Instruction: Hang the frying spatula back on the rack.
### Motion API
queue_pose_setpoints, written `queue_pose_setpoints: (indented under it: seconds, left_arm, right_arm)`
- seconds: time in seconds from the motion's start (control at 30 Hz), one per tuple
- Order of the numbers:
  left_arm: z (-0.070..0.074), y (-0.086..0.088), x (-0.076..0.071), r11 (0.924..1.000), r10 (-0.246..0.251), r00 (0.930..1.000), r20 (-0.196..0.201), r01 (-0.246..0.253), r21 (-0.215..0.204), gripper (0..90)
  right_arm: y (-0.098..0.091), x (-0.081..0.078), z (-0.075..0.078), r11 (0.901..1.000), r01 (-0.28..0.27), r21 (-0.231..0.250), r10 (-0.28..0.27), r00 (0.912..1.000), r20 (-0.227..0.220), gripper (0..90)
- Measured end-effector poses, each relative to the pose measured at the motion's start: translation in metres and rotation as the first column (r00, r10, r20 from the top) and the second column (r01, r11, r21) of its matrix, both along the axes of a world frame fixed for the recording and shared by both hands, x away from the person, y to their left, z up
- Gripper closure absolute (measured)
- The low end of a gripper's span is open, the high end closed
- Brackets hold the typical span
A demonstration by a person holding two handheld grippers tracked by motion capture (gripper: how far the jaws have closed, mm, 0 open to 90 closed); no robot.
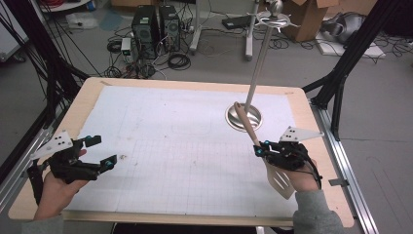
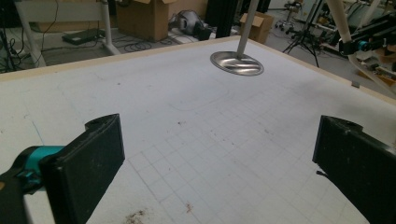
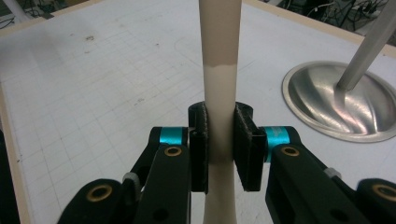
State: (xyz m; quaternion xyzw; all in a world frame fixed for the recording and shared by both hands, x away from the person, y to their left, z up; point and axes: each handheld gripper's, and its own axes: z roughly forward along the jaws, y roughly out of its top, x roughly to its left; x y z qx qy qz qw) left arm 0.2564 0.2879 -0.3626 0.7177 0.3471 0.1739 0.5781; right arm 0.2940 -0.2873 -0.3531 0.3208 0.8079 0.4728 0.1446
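Right hand-held gripper (image 1: 260,148) clamps the slotted spatula (image 1: 279,179) at mid-handle; its long axis runs from blade near the person toward the hanging stand (image 1: 243,118) just ahead. Left hand-held gripper (image 1: 100,152) waits wide, holding nothing, across the tabletop (image 1: 165,136).

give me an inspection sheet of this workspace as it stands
surface: wooden table under a white gridded mat, a few brown specks near its front left
job's things: beige slotted spatula, handle slanting toward the polished metal stand with round base and tall pole
clutter: nothing seen
grippers: right gripper shut on the spatula's handle; left gripper open, nothing between its jaws
cables: black leads tangled on the floor by two dark computer towers
surroundings: cardboard boxes, black frame legs, grey floor
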Motion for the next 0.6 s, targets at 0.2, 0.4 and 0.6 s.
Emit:
queue_pose_setpoints:
  seconds: [0.2,0.4,0.6]
  left_arm:
    - [0.0,-0.001,0.0,1.0,-0.003,1.0,0.002,0.003,-0.004,2.6]
    - [-0.001,-0.002,0.0,1.0,-0.004,1.0,-0.001,0.004,0.003,2.6]
    - [-0.001,-0.002,0.0,1.0,-0.009,1.0,-0.003,0.009,-0.001,2.6]
  right_arm:
    - [-0.01,0.003,0.01,1.0,-0.001,0.008,0.001,1.0,0.007,78.0]
    - [-0.023,0.007,0.024,0.9991,0.014,0.041,-0.015,0.9997,0.017,78.0]
    - [-0.031,0.009,0.032,0.9995,0.011,0.028,-0.012,0.9994,0.033,78.0]
